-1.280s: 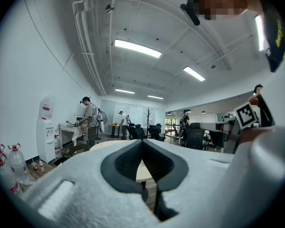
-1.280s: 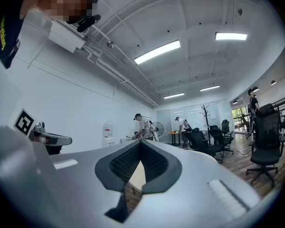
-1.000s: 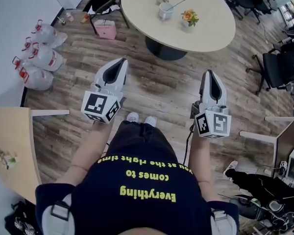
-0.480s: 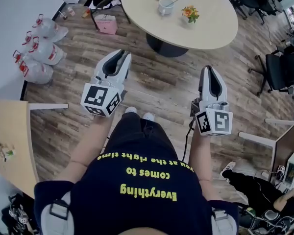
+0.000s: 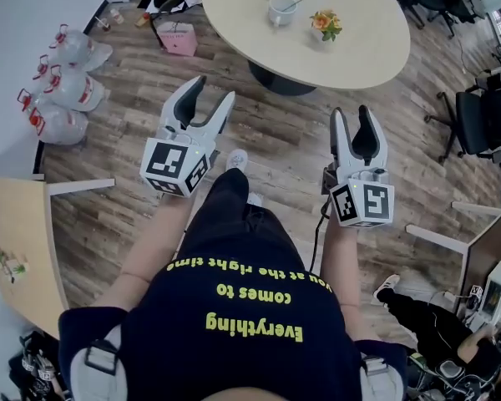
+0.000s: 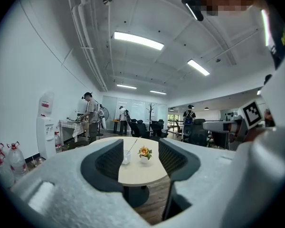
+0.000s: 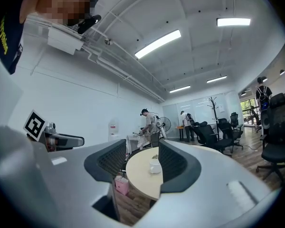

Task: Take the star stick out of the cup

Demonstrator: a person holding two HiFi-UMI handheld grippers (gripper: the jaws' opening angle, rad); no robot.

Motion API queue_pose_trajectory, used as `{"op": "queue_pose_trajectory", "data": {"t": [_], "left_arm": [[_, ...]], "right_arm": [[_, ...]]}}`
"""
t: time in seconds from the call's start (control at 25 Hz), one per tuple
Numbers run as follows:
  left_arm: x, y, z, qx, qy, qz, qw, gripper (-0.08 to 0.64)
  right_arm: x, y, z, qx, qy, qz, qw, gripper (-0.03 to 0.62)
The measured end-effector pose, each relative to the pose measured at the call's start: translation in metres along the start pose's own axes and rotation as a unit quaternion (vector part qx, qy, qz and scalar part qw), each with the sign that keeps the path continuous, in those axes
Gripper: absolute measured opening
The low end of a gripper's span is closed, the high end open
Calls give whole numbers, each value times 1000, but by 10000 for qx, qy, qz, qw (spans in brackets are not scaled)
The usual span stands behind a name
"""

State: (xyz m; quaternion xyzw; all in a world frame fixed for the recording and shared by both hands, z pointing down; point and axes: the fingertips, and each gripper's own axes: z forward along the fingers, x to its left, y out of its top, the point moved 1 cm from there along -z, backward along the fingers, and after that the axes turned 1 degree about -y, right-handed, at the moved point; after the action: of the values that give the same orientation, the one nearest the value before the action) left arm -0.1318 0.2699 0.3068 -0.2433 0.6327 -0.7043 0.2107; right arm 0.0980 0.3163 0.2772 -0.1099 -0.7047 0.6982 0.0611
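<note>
A white cup [image 5: 281,12] stands far off on the round beige table [image 5: 359,48], with the thin stick [image 5: 306,0] leaning out of it to the right. Beside it is a small pot of orange flowers [image 5: 323,27]. Both grippers hang over the floor, well short of the table. The jaws of my left gripper [image 5: 213,94] are opening with nothing between them. The jaws of my right gripper [image 5: 353,117] are opening too, also empty. Through the left gripper's [image 6: 140,148] gap I see the cup [image 6: 126,156] and stick [image 6: 132,145] in the distance. The right gripper [image 7: 142,153] frames the cup [image 7: 155,166].
Water jugs [image 5: 63,98] and a pink bag [image 5: 178,38] sit on the wood floor at the left. A wooden desk [image 5: 17,249] is at my near left, office chairs [image 5: 484,115] at the right. Several people stand at the room's far end, near a water dispenser [image 6: 46,127].
Both grippers went from shut to spread apart. The person has stepped a foot forward, and the table sits slightly nearer in the head view.
</note>
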Motion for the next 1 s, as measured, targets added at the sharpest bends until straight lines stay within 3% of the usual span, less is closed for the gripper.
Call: {"op": "queue_pose_trajectory", "data": {"t": [0.6, 1.0], "left_arm": [[95, 24, 114, -103, -369, 53, 9993, 236], [131, 16, 156, 25, -488, -79, 9988, 236]], "right_arm": [[-19, 12, 139, -169, -270, 2, 9995, 221], [-31, 0, 184, 41, -422, 74, 9991, 224]]}}
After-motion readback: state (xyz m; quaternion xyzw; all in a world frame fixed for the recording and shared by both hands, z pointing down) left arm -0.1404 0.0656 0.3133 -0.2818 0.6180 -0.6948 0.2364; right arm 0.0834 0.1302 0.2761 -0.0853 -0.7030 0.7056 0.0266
